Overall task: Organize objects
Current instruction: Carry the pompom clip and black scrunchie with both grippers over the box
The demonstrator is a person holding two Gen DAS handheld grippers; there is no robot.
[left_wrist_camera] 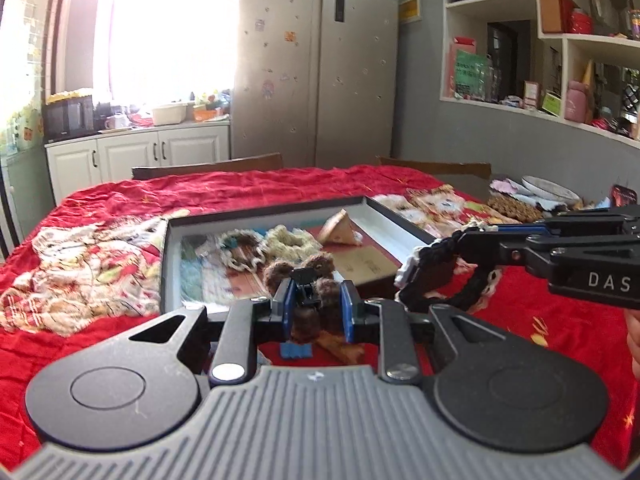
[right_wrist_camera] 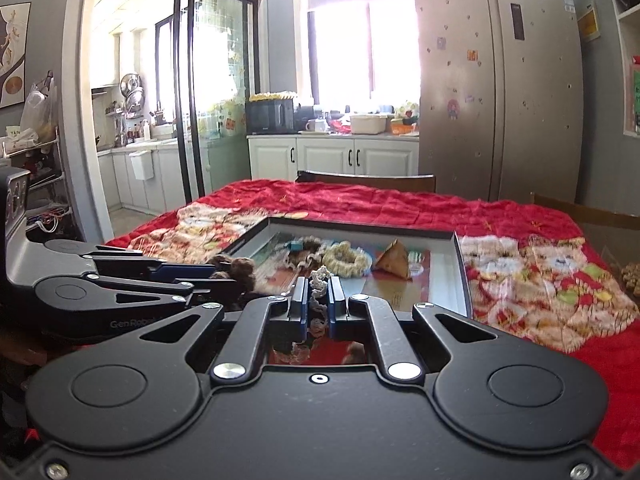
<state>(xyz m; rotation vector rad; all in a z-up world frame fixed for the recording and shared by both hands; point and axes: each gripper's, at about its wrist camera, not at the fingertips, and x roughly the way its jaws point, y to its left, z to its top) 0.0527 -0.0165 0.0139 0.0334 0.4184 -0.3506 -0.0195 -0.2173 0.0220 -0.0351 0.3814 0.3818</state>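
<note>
Both tools are loaded and hover over the red-covered bench (left_wrist_camera: pixel 240 192), just short of the open tray (left_wrist_camera: pixel 172 264) lying ahead at frame centre. The left tool (left_wrist_camera: pixel 314 312) is clenched on a brown fuzzy hair tie (left_wrist_camera: pixel 316 276), which bulges above and below its blue pads. The right tool (right_wrist_camera: pixel 318 304) is pinched on a black-and-white crocheted band (left_wrist_camera: pixel 430 272), its loop dangling below the fingers at the right of the left view. The tray already holds a cream scrunchie (right_wrist_camera: pixel 346 258) and a tan wedge (right_wrist_camera: pixel 394 262). Both tools point forward, roughly level, side by side; the left looks slightly nearer the tray's near rim, so carrying forward and releasing seems next.
</note>
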